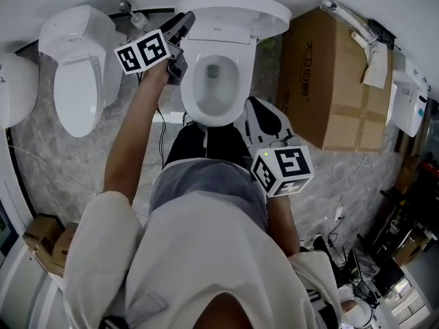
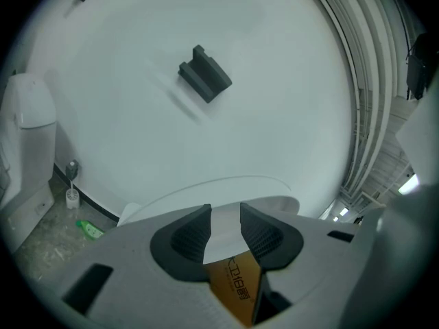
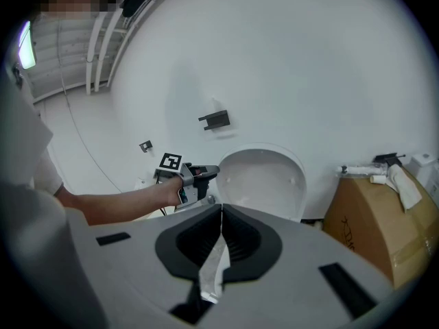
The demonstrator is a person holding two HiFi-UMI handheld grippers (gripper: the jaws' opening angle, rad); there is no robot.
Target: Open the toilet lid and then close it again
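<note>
White porcelain pretty much everywhere in this one. At 10 o'clock in the head view sits a spare toilet (image 1: 75, 67) with its lid down, not the one being worked. Next over, the left hand-held gripper (image 1: 184, 20) reaches in at 11 o'clock, right at the left edge of the toilet lid (image 1: 236, 9). That lid stands fully raised against the wall at 12 o'clock, above the open bowl (image 1: 216, 81). The jaws are partway apart with the lid's rim showing in the gap, and I can't tell if the pads actually touch it. My guess is it's on the side edge because that's the easiest lip to catch for swinging the lid down, so opening looks done and closing is what's left. The right hand-held gripper (image 1: 256, 105) hangs at about 4 o'clock from the bowl, jaws pressed together on nothing, clear of the lid's path. A cardboard box (image 1: 329, 81) crowds in at 2 o'clock just beside the lid's right edge, so the free room is forward over the bowl.
</note>
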